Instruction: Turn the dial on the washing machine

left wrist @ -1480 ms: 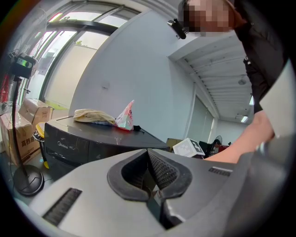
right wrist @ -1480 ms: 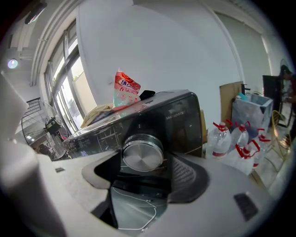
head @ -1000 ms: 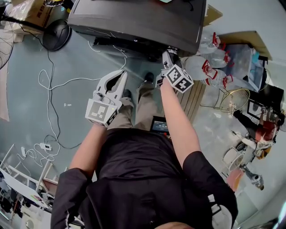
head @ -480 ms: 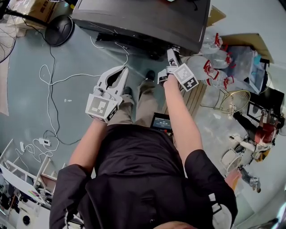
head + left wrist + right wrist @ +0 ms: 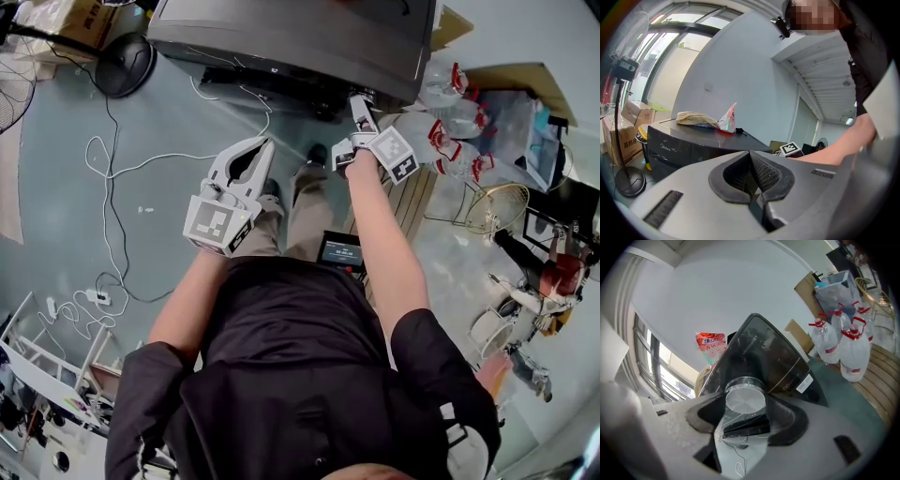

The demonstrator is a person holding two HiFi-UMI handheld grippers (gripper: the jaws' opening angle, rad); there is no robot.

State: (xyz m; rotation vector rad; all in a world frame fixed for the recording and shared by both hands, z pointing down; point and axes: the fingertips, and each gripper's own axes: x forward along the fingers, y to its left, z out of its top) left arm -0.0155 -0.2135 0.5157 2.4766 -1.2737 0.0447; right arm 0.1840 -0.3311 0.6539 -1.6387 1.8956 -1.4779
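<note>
Silver and round, the dial (image 5: 745,401) on the front of the dark washing machine (image 5: 300,37) sits between the pads of the right gripper (image 5: 359,111), whose jaws stand fairly wide and appear to press on its rim from both sides. The left gripper (image 5: 261,146) hangs well clear of the machine, jaws together on nothing. The grasp looks made; how far the dial has been turned cannot be read, so the twist appears to remain.
</note>
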